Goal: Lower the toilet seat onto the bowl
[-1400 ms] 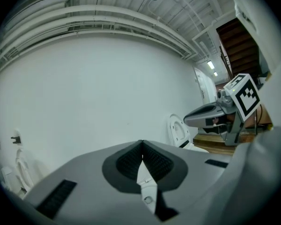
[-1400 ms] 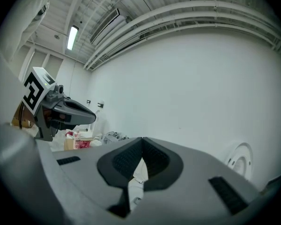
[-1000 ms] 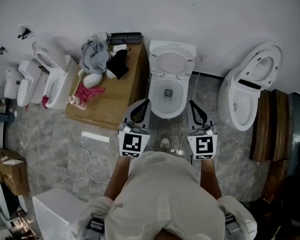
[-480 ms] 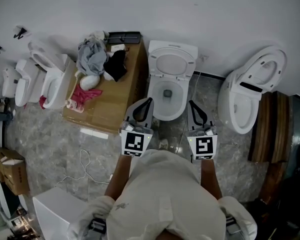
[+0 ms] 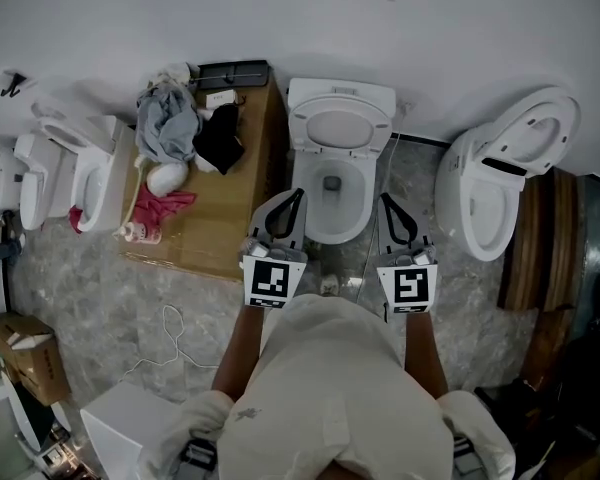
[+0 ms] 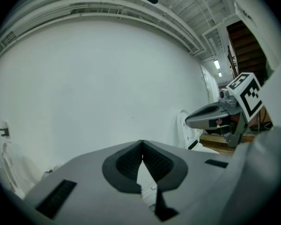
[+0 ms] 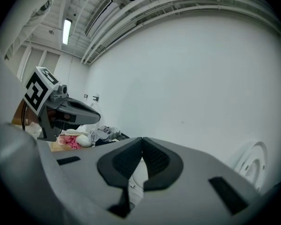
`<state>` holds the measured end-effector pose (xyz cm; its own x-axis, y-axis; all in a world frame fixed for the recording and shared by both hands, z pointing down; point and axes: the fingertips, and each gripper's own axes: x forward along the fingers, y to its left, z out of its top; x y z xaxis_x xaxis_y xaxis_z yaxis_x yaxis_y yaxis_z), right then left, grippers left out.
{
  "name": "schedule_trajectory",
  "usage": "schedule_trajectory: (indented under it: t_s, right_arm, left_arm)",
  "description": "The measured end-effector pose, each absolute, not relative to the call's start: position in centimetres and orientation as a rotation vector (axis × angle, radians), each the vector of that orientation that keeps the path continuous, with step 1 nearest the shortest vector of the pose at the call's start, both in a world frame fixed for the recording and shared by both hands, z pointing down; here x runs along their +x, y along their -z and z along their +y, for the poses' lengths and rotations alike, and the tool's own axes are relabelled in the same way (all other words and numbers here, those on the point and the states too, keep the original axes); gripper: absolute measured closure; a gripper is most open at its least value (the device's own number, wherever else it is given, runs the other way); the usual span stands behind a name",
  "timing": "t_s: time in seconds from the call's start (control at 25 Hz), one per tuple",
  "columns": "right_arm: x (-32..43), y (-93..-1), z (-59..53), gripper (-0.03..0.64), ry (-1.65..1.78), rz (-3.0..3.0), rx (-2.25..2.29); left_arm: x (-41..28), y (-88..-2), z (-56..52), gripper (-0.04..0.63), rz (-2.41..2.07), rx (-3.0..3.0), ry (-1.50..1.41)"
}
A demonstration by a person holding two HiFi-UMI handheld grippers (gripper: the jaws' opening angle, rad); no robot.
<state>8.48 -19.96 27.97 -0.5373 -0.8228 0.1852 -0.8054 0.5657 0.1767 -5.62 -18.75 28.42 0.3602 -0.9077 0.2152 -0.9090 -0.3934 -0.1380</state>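
The white toilet (image 5: 338, 173) stands against the wall in the head view. Its seat (image 5: 341, 124) is raised and leans back over the tank, and the bowl (image 5: 332, 218) is uncovered. My left gripper (image 5: 297, 196) is level with the bowl's left rim and is shut with nothing in it. My right gripper (image 5: 384, 199) is beside the bowl's right rim and is also shut and empty. In the left gripper view the pads (image 6: 152, 161) meet at the tip, and the right gripper (image 6: 210, 118) shows alongside. In the right gripper view the pads (image 7: 152, 159) are closed too.
A wooden cabinet (image 5: 225, 213) with piled clothes (image 5: 170, 118) stands left of the toilet. A second toilet (image 5: 495, 183) with its lid up stands to the right, before wooden boards (image 5: 540, 248). More toilets (image 5: 75, 168) line the far left. A cable (image 5: 175, 333) and cardboard box (image 5: 25, 353) lie on the floor.
Both grippers have moved forward and a little down together, so they now sit either side of the bowl. Their jaws have stayed shut, and the seat has not moved.
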Motion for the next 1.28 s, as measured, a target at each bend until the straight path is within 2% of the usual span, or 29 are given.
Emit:
schedule_trajectory:
  t_s: [0.56, 1.28]
  right_arm:
    - [4.5, -32.2, -29.0, 0.604, 0.057, -2.443, 1.339]
    - [3.1, -40.1, -38.2, 0.591, 0.02, -2.309, 1.297]
  left_arm:
    - [-8.0, -33.5, -27.8, 0.581, -1.529, 2.59, -0.415]
    - [-7.8, -40.1, -35.2, 0.581, -1.34, 2.553, -0.469]
